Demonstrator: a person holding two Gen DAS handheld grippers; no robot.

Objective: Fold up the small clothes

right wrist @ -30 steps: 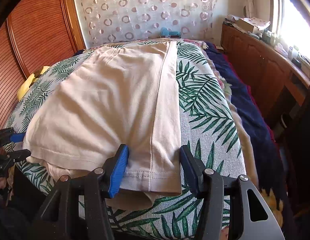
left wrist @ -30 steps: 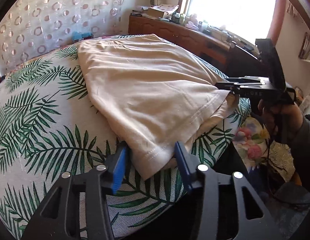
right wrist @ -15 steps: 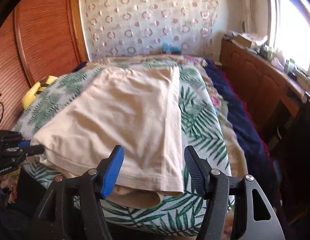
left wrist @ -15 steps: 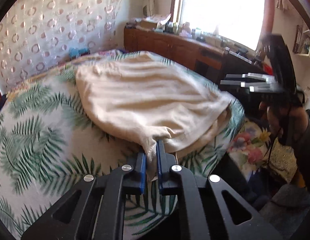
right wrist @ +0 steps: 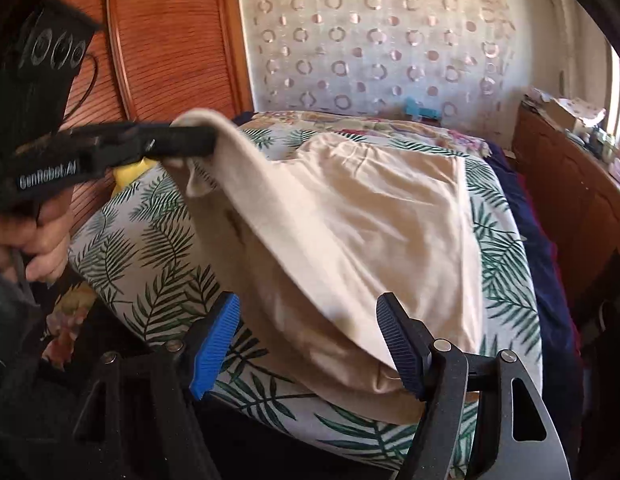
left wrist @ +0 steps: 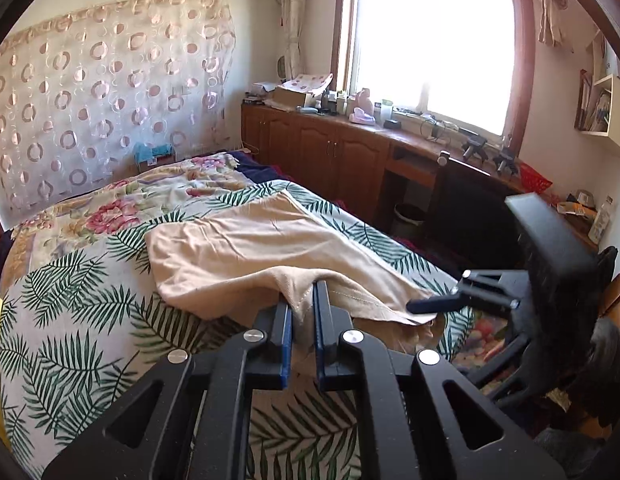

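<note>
A beige garment [left wrist: 250, 248] lies spread on the palm-leaf bed cover [left wrist: 70, 340]. My left gripper [left wrist: 302, 308] is shut on the garment's near corner and holds it raised off the bed. From the right wrist view, the left gripper [right wrist: 190, 140] pulls that corner up at the left, so the garment [right wrist: 369, 208] hangs in a slanted sheet. My right gripper [right wrist: 310, 316] is low at the near hem and its jaws are opening. The cloth passes between the blue pads [right wrist: 218, 336], which do not press on it. In the left wrist view the right gripper [left wrist: 421, 306] hovers over the hem.
Wooden cabinets [left wrist: 317, 152] under the window run along the bed's right side, with a black chair [left wrist: 469, 208] near them. A slatted wooden wardrobe [right wrist: 170, 40] stands to the left. A dark blue blanket [right wrist: 541, 248] hangs off the bed's right edge. A person's hand [right wrist: 46, 240] grips the left handle.
My left gripper closed on the garment's near corner and rose with it, lifting that side off the bed. My right gripper's jaws spread wider and it moved along the hem.
</note>
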